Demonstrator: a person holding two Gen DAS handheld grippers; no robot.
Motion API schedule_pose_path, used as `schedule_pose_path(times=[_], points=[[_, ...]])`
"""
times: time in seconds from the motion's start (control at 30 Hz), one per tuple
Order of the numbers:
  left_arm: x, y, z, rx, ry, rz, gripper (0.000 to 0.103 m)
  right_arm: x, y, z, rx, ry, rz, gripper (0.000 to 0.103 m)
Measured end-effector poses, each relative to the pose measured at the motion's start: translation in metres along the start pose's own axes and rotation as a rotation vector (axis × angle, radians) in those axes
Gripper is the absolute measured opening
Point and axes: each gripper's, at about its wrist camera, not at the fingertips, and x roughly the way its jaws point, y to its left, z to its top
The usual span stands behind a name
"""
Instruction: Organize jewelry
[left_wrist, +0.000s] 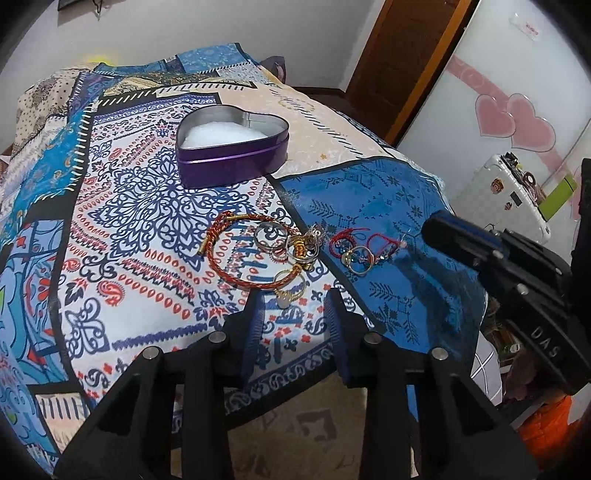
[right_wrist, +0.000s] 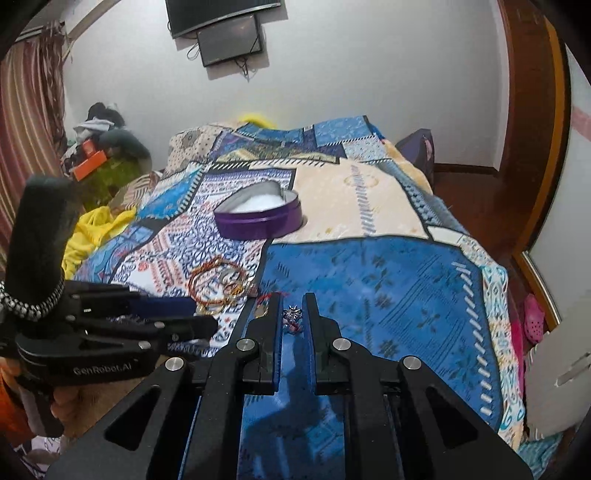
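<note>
Nearest thing in the right wrist view: the right gripper (right_wrist: 293, 317) is pinched nearly closed on a small silver sparkly piece (right_wrist: 291, 314), which looks like a ring or charm with a bit of red thread on it, though it's too tiny to say for sure. It sits just above the blue patch of the bedspread (right_wrist: 388, 295).

Over on the left wrist side, the left gripper (left_wrist: 293, 306) is partly open with nothing between its fingers, parked right in front of a gold ring with a pale stone (left_wrist: 286, 291). Just past that is the main jewelry pile (left_wrist: 291, 243): a red-and-gold braided bangle (left_wrist: 236, 251), a few silver and gold rings tangled together, and a second little cluster with red string (left_wrist: 354, 247) to the right, on the blue patch.

Farthest back, well apart from the pile, the purple heart-shaped tin (left_wrist: 232, 147) sits open with white padding inside, and as far as I can see nothing's in it yet.

So I'd say barely started: one piece picked up, everything else still loose on the bed.
</note>
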Motion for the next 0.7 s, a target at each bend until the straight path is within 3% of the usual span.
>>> schedule_pose_path(times=[0.07, 0.17, 0.3, 0.37, 0.7], points=[[0.002, 0.001, 0.003, -0.003, 0.0, -0.003, 0.032, -0.002, -0.001, 0.002, 0.001, -0.01, -0.001, 0.009], [0.004, 0.004, 0.004, -0.014, -0.003, 0.006, 0.018, -0.003, -0.003, 0.006, 0.003, -0.027, -0.004, 0.009], [0.002, 0.005, 0.003, -0.023, -0.008, 0.0, 0.014, -0.008, -0.004, 0.011, 0.001, -0.046, -0.003, 0.009], [-0.001, 0.003, 0.002, -0.012, -0.013, 0.008, 0.007, -0.01, -0.004, 0.013, -0.003, -0.055, -0.003, 0.009], [-0.023, -0.005, 0.003, 0.014, -0.07, 0.026, 0.007, -0.026, 0.005, 0.026, -0.039, -0.116, -0.011, 0.009]])
